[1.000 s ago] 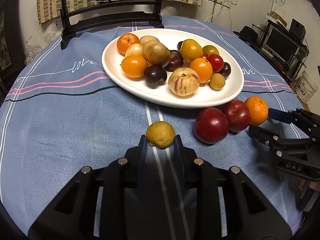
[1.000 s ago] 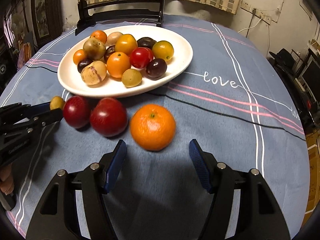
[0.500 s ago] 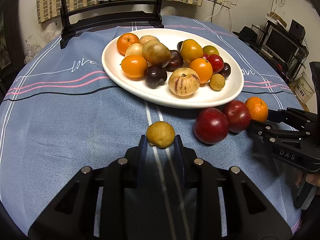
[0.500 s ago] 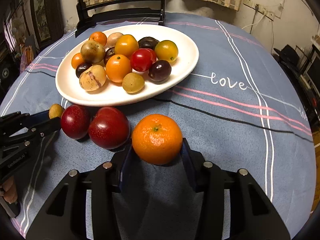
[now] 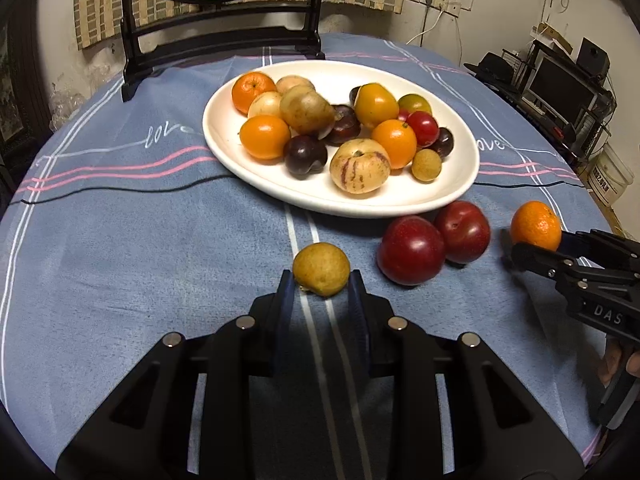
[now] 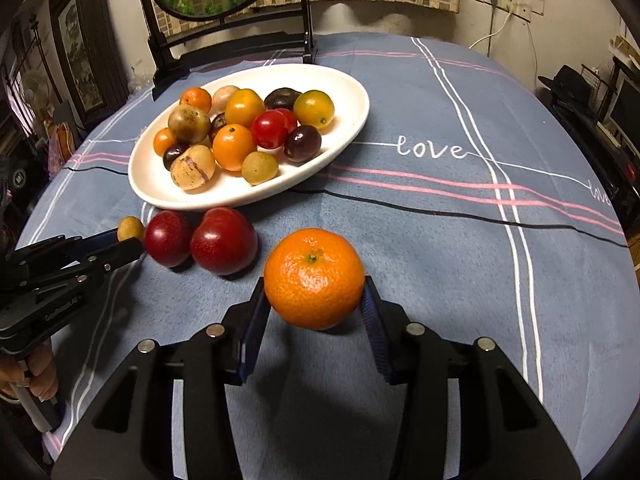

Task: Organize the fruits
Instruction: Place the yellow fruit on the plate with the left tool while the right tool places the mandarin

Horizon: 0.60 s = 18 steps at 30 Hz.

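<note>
Left claw (image 5: 321, 280) grips the small yellow-brown fruit (image 5: 321, 268) near the white plate (image 5: 256, 168). Right claw (image 6: 314, 300) grips the mandarin (image 6: 314, 278) in front of that plate.

The left tool (image 5: 321, 280) is seen angled down toward the counter (image 5: 160, 248), its two black fingers (image 5: 285, 300) drawn close and pressed against the sides of a small yellow-brown fruit (image 5: 321, 269). In the right wrist view, the fingers of a hand (image 6: 38, 374) are wrapped around its handle at the lower left edge. The right tool (image 6: 314, 296) is likewise tilted downward, and its blue-padded fingers (image 6: 256, 320) are clamped on both flanks of a mandarin (image 6: 314, 283). In the left wrist view, fingertips of the other hand (image 5: 618, 364) are partly seen beneath that tool's body.
</note>
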### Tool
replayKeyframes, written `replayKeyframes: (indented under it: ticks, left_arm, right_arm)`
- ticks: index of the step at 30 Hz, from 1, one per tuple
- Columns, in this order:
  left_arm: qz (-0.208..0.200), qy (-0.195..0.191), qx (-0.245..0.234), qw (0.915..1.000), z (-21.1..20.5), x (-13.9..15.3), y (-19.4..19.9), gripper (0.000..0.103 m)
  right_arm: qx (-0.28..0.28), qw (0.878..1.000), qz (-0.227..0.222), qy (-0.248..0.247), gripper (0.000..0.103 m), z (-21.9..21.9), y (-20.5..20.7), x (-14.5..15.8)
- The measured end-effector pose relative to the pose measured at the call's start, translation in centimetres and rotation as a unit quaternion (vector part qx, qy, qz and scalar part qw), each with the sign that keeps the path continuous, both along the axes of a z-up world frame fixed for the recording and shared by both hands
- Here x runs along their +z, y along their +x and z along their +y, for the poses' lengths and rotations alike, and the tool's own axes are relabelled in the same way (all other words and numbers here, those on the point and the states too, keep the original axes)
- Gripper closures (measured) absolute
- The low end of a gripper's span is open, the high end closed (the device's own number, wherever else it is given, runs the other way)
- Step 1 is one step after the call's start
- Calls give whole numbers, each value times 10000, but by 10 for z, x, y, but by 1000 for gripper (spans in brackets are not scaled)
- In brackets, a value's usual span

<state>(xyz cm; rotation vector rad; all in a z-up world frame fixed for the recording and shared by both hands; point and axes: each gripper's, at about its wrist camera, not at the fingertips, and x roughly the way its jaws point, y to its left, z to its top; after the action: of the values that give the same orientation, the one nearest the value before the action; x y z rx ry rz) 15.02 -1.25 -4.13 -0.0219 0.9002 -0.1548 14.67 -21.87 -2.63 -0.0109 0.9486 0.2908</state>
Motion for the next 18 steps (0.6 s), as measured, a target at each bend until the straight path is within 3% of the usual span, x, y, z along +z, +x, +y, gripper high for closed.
replayKeyframes:
  ticks: [18]
  left_arm:
    - [-411,20,-29,9991,-3,44,-26,75]
  right_arm:
    - [47,9986,-282,440,57,-13,-28,25]
